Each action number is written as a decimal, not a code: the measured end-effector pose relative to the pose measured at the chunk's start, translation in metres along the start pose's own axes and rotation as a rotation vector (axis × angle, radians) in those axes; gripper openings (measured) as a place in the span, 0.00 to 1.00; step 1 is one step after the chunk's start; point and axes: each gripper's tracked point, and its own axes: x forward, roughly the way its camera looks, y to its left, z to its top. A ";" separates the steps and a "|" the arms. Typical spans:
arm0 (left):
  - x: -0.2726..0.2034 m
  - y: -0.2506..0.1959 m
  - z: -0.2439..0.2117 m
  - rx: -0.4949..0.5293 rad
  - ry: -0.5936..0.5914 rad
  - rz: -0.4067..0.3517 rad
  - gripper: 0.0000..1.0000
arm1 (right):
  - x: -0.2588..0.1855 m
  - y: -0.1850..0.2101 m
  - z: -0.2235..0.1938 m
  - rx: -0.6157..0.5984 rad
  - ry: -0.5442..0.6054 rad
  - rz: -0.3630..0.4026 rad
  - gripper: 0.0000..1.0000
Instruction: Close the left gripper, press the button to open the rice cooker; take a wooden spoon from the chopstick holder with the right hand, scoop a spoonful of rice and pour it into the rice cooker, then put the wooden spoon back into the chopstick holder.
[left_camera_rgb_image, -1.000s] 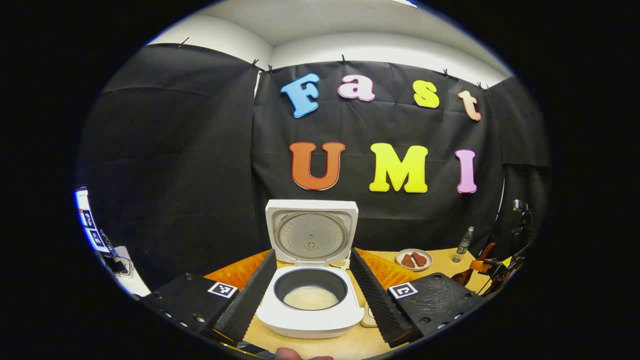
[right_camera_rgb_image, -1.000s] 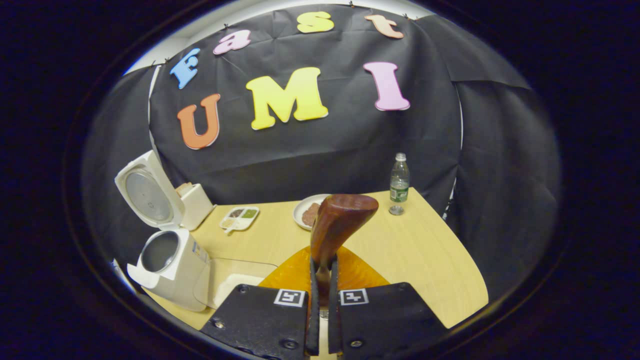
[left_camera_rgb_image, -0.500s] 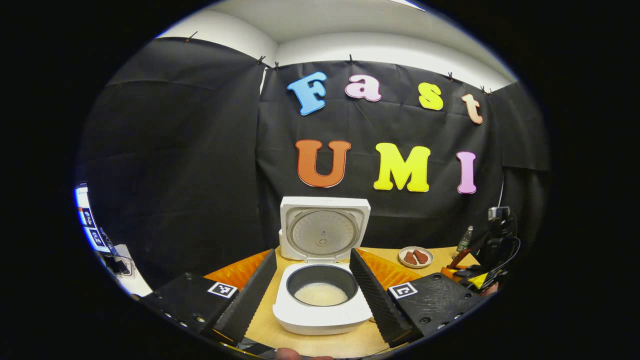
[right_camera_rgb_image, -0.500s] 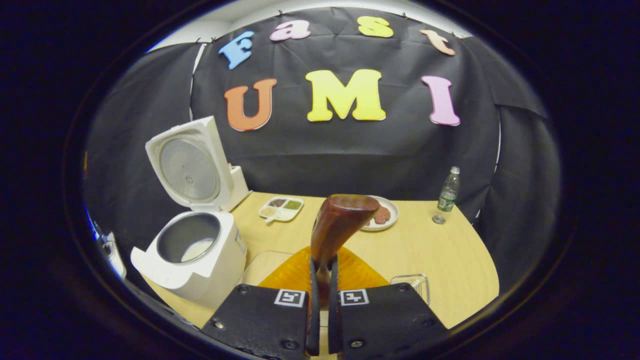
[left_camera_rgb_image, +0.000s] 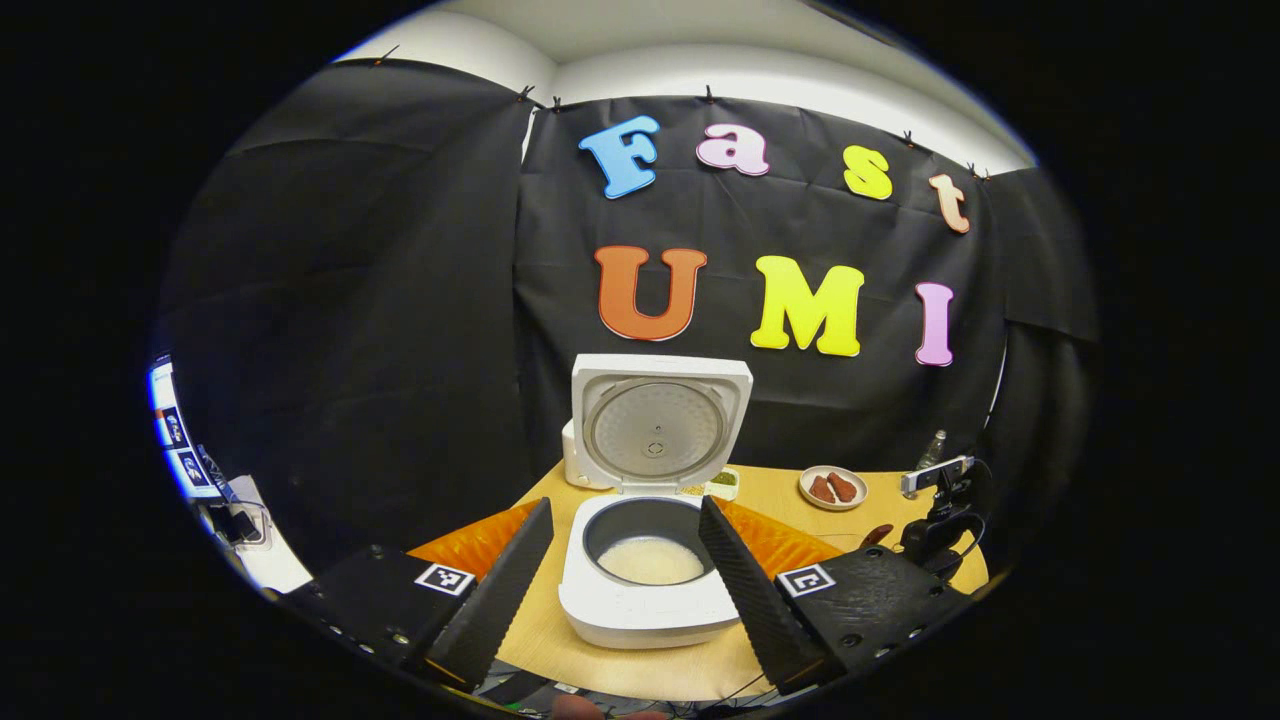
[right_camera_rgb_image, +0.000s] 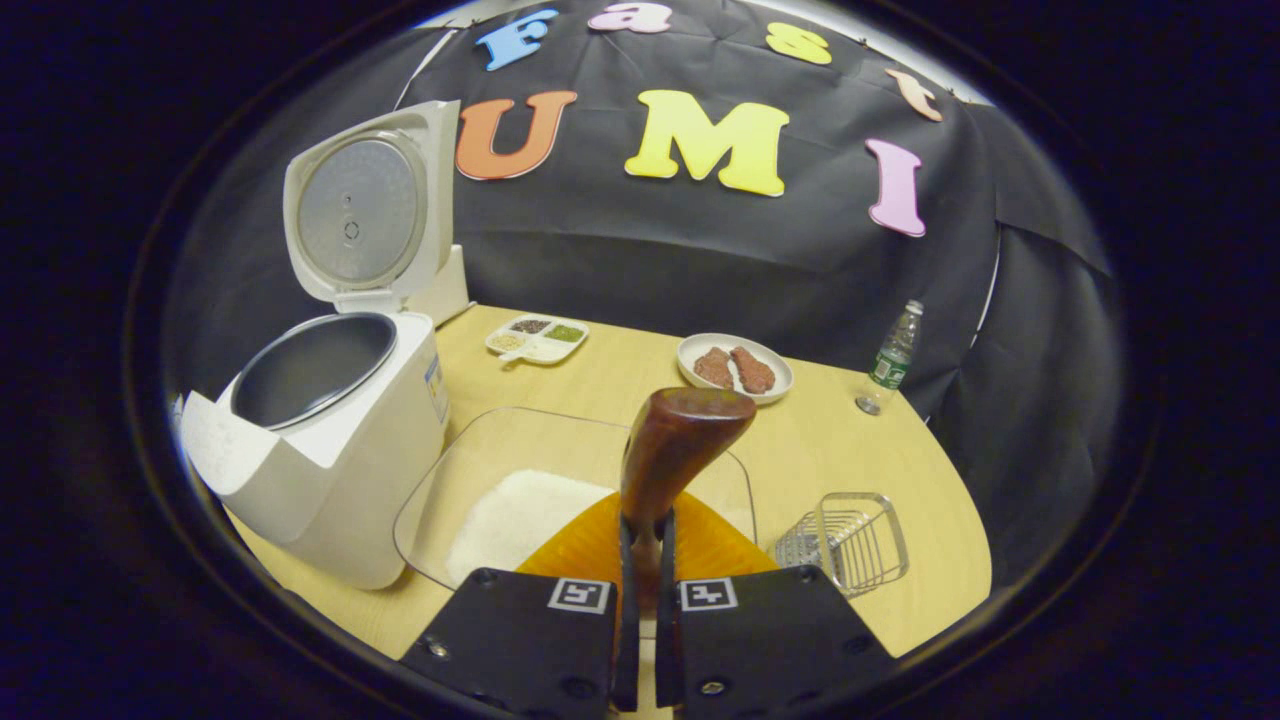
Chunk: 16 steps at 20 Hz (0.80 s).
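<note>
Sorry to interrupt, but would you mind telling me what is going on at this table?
A person is working two hand-held tongs. The right tongs are shut on a wooden spoon, held above a clear tray of rice, with the wire chopstick holder to its right. The rice cooker stands open with its lid up and rice already inside. The left tongs are open, holding nothing, facing the cooker.

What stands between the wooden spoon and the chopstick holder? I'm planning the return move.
Nothing visible does. The right gripper holds the wooden spoon above the clear rice dish; the wire chopstick holder sits just right, across bare table.
</note>
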 end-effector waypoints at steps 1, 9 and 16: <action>-0.001 0.002 -0.001 -0.005 0.003 0.003 0.94 | 0.002 0.011 -0.002 0.037 0.014 0.037 0.12; -0.006 0.012 -0.005 -0.026 0.018 0.044 0.94 | 0.011 0.050 0.005 0.429 0.114 0.244 0.12; -0.005 0.007 0.001 -0.036 -0.001 0.056 0.94 | 0.021 0.031 0.001 0.837 0.211 0.350 0.12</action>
